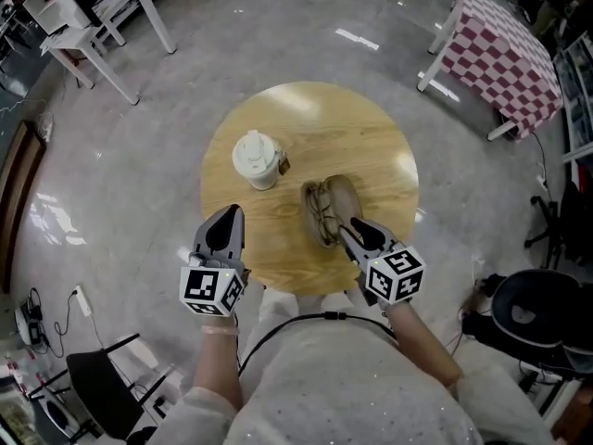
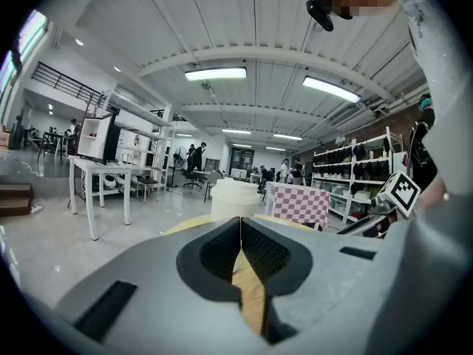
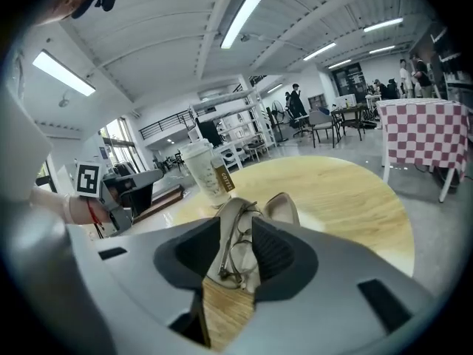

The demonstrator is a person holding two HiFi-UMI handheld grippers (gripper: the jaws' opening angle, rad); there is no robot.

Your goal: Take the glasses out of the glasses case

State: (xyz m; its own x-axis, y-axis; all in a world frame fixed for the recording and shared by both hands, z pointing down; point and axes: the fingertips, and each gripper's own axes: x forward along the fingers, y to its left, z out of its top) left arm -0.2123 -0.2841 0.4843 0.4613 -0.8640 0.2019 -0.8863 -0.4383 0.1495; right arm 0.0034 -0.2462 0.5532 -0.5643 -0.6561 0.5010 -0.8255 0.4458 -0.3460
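One word can be read — "COFFEE", it seems — on the brown label [image 3: 222, 175] of the paper cup [image 3: 201, 161].

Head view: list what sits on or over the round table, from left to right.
left gripper → lidded cup → glasses case. The right gripper overlaps the case, so it is left out of the order.
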